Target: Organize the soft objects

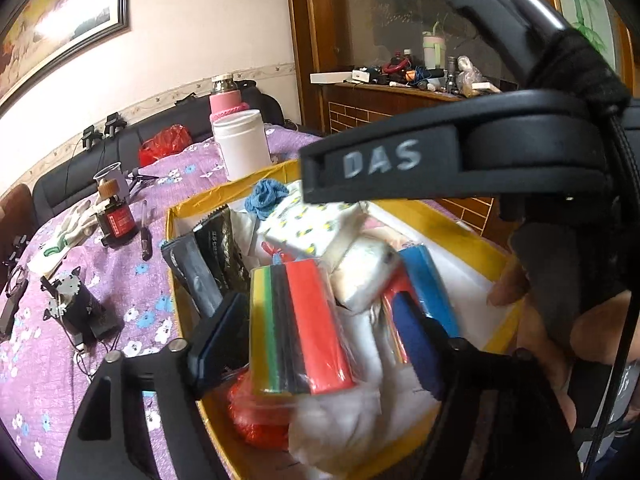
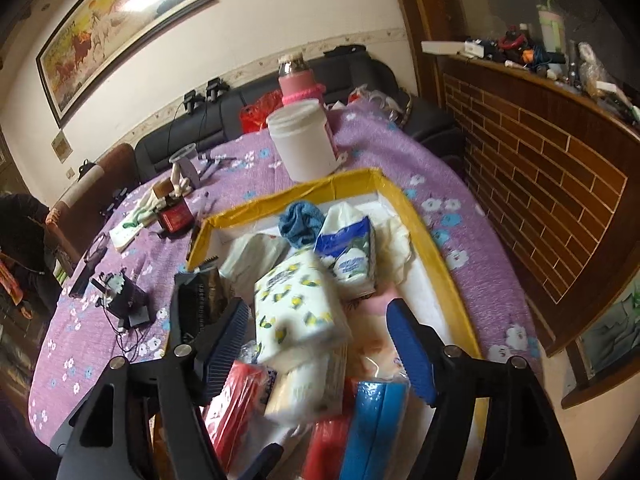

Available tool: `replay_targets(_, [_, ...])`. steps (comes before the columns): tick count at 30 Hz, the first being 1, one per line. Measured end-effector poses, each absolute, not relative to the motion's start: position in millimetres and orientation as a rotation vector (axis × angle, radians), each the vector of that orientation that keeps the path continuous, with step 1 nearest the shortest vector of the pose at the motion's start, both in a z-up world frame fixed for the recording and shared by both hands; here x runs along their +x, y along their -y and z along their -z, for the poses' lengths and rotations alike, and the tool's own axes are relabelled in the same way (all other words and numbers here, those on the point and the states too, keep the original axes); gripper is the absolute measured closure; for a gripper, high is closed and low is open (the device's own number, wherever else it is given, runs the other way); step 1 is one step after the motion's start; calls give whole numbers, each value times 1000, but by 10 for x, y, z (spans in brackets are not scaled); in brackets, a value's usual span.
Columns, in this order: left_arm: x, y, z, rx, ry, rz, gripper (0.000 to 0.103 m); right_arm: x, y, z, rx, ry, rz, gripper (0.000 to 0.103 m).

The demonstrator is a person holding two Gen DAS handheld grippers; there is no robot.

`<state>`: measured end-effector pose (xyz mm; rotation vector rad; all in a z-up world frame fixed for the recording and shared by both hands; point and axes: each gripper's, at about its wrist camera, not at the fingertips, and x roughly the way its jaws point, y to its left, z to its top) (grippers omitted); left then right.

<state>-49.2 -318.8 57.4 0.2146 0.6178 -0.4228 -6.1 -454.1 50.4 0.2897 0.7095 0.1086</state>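
A yellow-rimmed box (image 1: 240, 188) (image 2: 424, 232) holds a heap of soft packets. My left gripper (image 1: 318, 304) is open over it. A yellow, green, black and red striped packet (image 1: 300, 328) stands between its blue pads, with a gap on the right side. My right gripper (image 2: 316, 306) is open too. A lemon-print tissue pack (image 2: 298, 308) lies blurred between its pads, unpressed. A blue cloth (image 2: 300, 220), a blue-and-white tissue pack (image 2: 352, 252), black pouches (image 1: 216, 256), a blue packet (image 2: 376, 420) and white wadding (image 1: 352, 412) fill the box. One of the right gripper's fingers (image 1: 380, 168) crosses the left wrist view.
The box sits on a purple flowered tablecloth (image 2: 400, 152). A white jar (image 2: 306, 144) and a pink bottle (image 2: 296, 80) stand behind it. A red-labelled bottle (image 1: 116, 220) and a small black device (image 1: 80, 312) lie left of it. A brick-pattern wooden cabinet (image 2: 540, 184) stands to the right.
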Motion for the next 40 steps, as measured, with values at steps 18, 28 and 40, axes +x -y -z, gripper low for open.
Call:
replay_targets(18, [-1050,2372,-1011,198,-629,409,0,-1114,4298,-659,270,-536,9,12])
replay_targets(28, [-1115,2219,-916,273,-651,289,0,-1247,4047,-649,240,-524,17,12])
replay_targets(40, [-1148,2058,-878,304,-650,236,0,-1233,3869,-583,243,-552,1,12])
